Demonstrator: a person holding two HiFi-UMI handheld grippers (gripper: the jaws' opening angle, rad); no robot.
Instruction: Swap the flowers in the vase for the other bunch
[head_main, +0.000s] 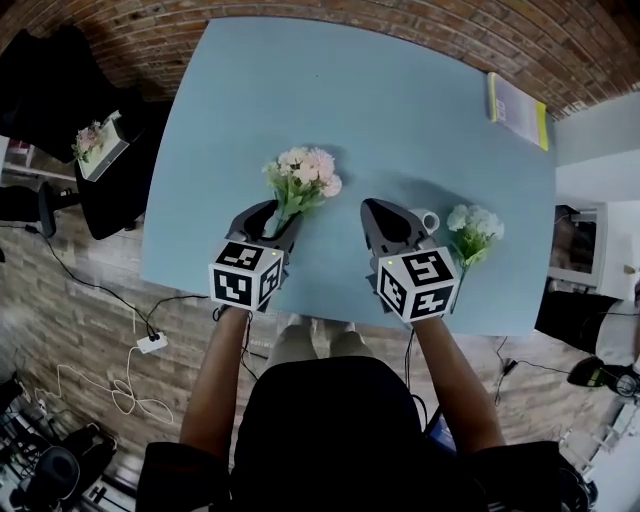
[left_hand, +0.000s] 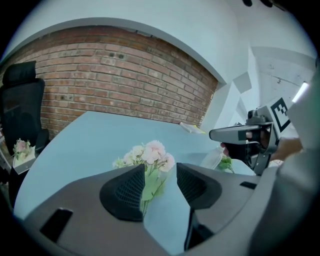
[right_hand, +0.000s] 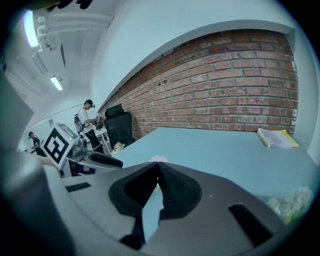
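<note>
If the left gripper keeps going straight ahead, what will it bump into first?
Probably the pink flower bunch: its stems already sit between the left gripper's open jaws, with the blooms just ahead.

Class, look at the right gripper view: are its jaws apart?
No, the right gripper has its jaws closed together, tips touching.

- Wore a black short-sleeved top over pale trousers.
- Came fitted with a dark grey moulded-plastic left gripper and a matching right gripper, both lined with ribbed black pads.
- Bore a white cube with black square markers on each.
</note>
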